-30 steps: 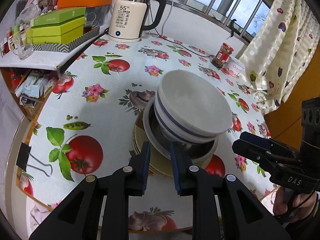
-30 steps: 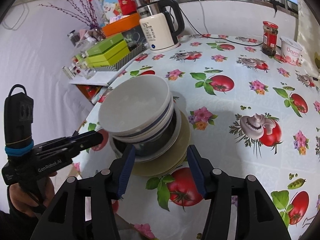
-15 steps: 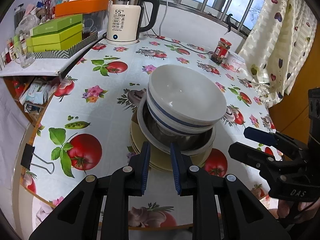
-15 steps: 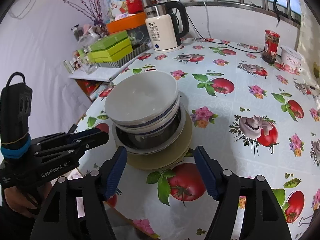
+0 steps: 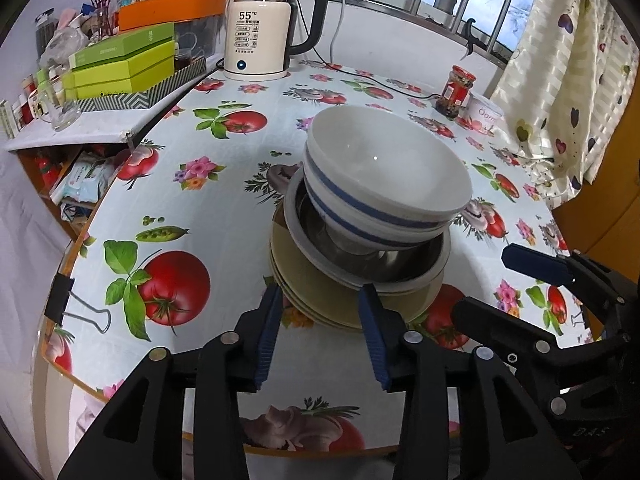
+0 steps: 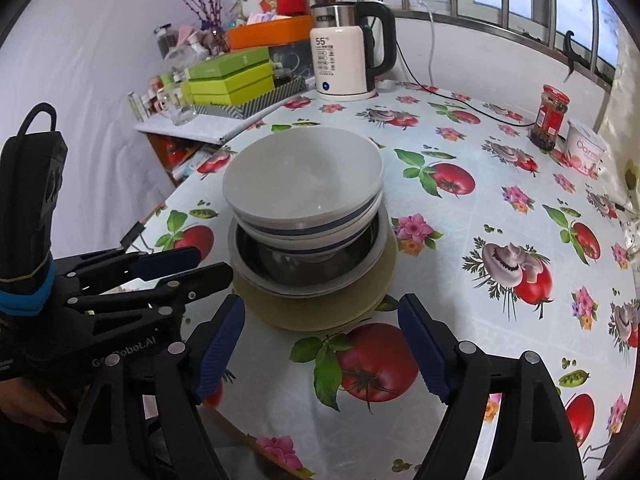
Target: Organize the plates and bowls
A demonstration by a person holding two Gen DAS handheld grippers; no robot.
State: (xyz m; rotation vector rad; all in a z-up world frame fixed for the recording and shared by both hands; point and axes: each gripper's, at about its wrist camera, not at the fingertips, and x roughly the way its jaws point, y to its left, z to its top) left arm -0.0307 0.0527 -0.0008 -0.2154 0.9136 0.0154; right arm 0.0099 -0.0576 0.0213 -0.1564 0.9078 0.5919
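A stack stands on the table: yellowish plates [image 5: 320, 304] [image 6: 320, 316] at the bottom, a steel-lined bowl [image 5: 372, 264] [image 6: 304, 268] on them, and white bowls with a blue stripe [image 5: 384, 176] [image 6: 304, 184] on top. My left gripper [image 5: 320, 304] is open and empty, its fingertips at the near rim of the plates. My right gripper [image 6: 322, 312] is wide open and empty, just in front of the stack. Each gripper shows in the other's view, the right one [image 5: 532, 280] and the left one [image 6: 176, 268].
An electric kettle [image 5: 260, 36] with its cord, green boxes [image 5: 124, 64] on a side shelf, a red-lidded jar [image 5: 456, 90] and a yoghurt tub [image 5: 482, 114] stand at the back. A binder clip [image 5: 72, 308] grips the tablecloth edge. A curtain [image 5: 568, 60] hangs at the right.
My left gripper has opened from nearly shut. My right gripper has opened wider. Both have drawn back a little from the stack, which stays in place.
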